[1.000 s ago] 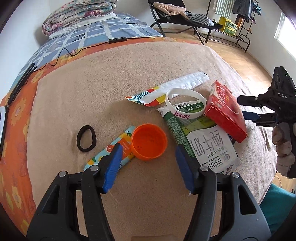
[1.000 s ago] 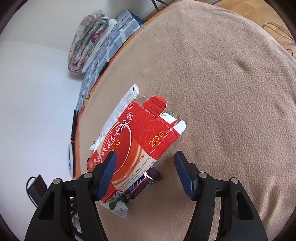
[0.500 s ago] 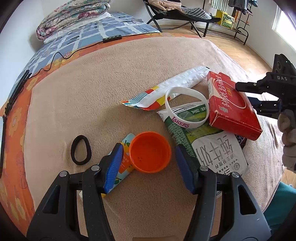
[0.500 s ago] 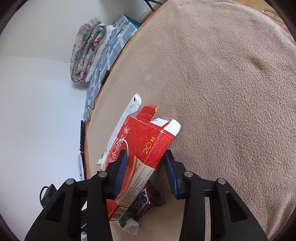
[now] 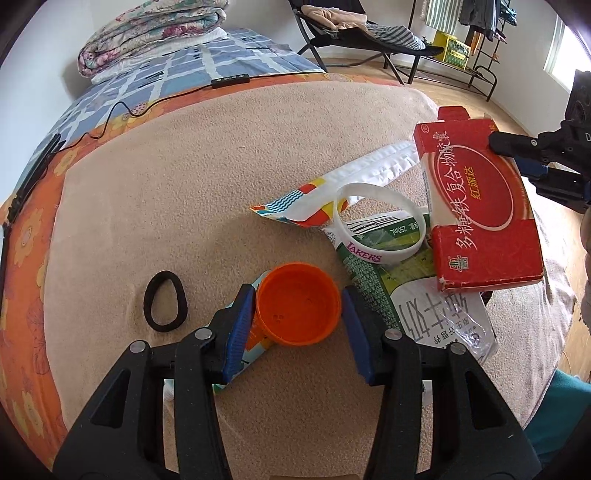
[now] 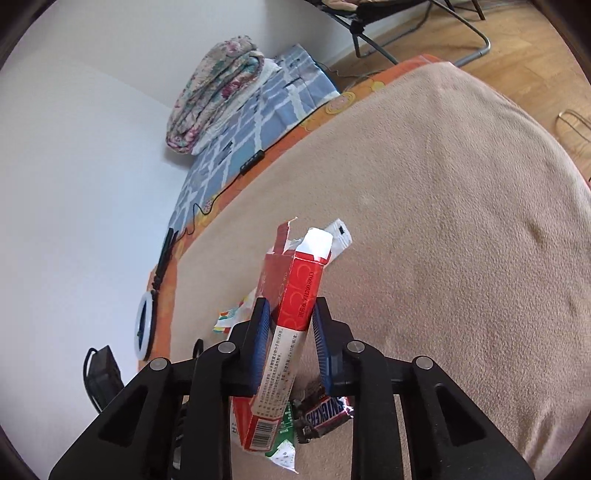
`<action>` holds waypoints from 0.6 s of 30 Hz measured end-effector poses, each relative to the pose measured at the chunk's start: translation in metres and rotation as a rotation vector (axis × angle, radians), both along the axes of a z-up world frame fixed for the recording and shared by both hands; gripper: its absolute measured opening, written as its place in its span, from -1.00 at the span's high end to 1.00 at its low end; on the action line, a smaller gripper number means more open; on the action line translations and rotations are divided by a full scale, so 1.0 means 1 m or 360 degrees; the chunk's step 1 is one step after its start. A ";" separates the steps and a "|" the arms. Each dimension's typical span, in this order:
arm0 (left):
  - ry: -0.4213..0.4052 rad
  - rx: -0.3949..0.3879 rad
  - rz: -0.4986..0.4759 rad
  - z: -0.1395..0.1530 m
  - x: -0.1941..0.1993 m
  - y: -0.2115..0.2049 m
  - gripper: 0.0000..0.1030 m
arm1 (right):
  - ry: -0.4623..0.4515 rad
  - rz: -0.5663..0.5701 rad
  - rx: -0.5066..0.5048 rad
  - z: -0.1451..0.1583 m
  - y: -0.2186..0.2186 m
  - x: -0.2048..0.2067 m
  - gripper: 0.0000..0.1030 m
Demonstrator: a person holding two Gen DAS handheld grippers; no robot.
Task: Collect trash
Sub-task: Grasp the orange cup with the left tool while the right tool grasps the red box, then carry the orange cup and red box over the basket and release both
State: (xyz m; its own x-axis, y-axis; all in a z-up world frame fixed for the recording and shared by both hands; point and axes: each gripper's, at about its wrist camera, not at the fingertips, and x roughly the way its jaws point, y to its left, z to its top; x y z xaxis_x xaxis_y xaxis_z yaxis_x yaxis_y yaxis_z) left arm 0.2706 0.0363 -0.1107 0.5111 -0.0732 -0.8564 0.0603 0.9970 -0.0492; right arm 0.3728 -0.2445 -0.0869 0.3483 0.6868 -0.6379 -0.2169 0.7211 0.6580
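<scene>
An orange cap (image 5: pixel 298 314) lies open side up on the beige blanket (image 5: pixel 184 177), on top of a colourful wrapper (image 5: pixel 255 345). My left gripper (image 5: pixel 298 295) straddles the cap with its jaws closing. The left pad is at the rim and a thin gap shows at the right pad. My right gripper (image 6: pixel 290 302) is shut on a red cardboard box (image 6: pixel 301 280) and holds it edge-up, off the blanket. In the left wrist view the red box (image 5: pixel 480 206) hangs at the right, pinched by the right gripper (image 5: pixel 517 151).
A flattened milk carton (image 5: pixel 424 314), a white wristband (image 5: pixel 364 255), a striped wrapper (image 5: pixel 317 206) and a black hair tie (image 5: pixel 165 301) lie around the cap. A Snickers wrapper (image 6: pixel 327 413) sits under the box. A folded quilt (image 5: pixel 155 33) and a cable (image 5: pixel 110 118) are further back.
The right jaws closed on the red box and raised it off the pile, turning it on edge. The left jaws narrowed around the orange cap.
</scene>
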 end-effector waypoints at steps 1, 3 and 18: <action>-0.0004 -0.0002 0.0005 0.001 -0.002 0.001 0.05 | -0.0039 0.0018 -0.0022 0.005 0.003 -0.004 0.61; -0.0017 -0.0004 0.0017 0.004 -0.006 0.004 0.05 | -0.0132 0.0055 -0.0079 0.018 0.009 -0.011 0.63; -0.0122 -0.0015 0.0053 0.049 -0.055 0.008 0.05 | -0.0630 0.0164 -0.0380 0.086 0.034 -0.069 0.72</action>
State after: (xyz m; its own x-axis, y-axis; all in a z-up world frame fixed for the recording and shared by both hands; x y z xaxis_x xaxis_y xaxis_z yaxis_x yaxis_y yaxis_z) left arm 0.2154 0.0446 -0.0616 0.5776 -0.0627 -0.8139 0.0309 0.9980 -0.0549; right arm 0.3036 -0.2109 -0.0010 0.5342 0.5807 -0.6143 -0.4960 0.8038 0.3285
